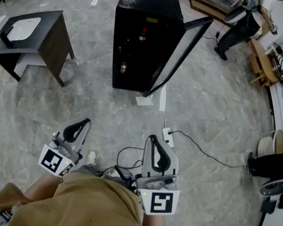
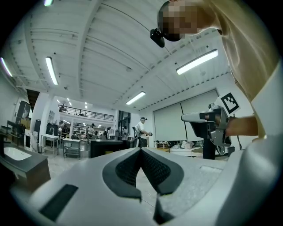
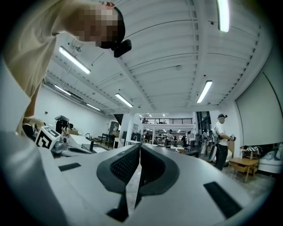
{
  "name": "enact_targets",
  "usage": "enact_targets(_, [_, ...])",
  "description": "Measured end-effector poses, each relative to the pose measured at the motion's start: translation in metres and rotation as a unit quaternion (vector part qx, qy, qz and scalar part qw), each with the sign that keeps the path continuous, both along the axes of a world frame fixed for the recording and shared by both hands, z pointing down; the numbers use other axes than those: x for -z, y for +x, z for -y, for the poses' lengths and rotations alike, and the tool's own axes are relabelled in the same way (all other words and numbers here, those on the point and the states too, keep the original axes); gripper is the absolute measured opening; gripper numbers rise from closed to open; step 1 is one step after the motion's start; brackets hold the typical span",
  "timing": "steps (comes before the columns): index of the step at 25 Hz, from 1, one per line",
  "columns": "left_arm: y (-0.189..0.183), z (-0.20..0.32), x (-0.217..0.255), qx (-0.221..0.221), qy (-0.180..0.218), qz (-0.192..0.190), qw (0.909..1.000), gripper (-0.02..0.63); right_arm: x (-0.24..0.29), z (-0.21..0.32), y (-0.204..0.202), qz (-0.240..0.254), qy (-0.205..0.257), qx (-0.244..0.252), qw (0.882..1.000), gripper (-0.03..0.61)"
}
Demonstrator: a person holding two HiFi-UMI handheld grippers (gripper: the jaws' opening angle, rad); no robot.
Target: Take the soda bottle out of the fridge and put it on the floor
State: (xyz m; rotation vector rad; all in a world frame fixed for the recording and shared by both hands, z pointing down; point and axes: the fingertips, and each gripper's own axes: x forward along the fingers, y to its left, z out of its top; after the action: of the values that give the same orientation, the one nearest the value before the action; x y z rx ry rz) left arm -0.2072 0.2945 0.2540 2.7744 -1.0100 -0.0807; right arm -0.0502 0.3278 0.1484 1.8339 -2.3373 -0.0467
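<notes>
Head view, looking steeply down. My left gripper [image 1: 83, 122] and right gripper [image 1: 154, 138] are held level above a glossy floor [image 1: 212, 111] of grey, marble-veined tiles. Each is a pale moulded shell with dark ribbed pads and a marker cube at its rear. In the left gripper view the ribbed pads [image 2: 152, 170] are pressed together at the tip, with nothing between them. In the right gripper view the pads [image 3: 124, 165] likewise meet in a thin seam and pinch nothing.

At 12 o'clock from the grippers stands a boxy black fridge [image 1: 149, 8], well apart from them. Its glass door [image 1: 180, 54] is swung open toward 1 o'clock.

The soda bottle [image 1: 143, 34] is, as far as I can tell, the dark upright shape with a red top on the upper shelf inside. A second small container [image 1: 123, 68] sits on a lower shelf; I cannot tell what kind.

At 10 o'clock is a dark slab-sided side table [image 1: 55, 32] carrying a white tray [image 1: 23, 28]. A white power strip [image 1: 168, 136] lies on the floor at 1 o'clock of the right gripper, and a thin black cable [image 1: 205, 151] trails from it toward 3 o'clock.
</notes>
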Motion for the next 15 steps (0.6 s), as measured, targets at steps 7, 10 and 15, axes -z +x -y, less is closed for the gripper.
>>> enact_targets(7, [0.007, -0.006, 0.003, 0.035, 0.008, 0.004, 0.9993, 0.001, -0.005, -0.008, 0.016, 0.004, -0.004, 0.024, 1.000, 0.003])
enact_targets(10, [0.007, -0.011, 0.003, 0.040, 0.006, 0.016, 0.9991, 0.000, -0.010, -0.007, 0.022, 0.014, -0.010, 0.025, 1.000, 0.003])
enact_targets(15, [0.009, -0.002, -0.006, 0.040, -0.001, 0.020, 0.9990, 0.000, -0.018, 0.002, 0.027, 0.015, -0.018, 0.029, 0.999, 0.003])
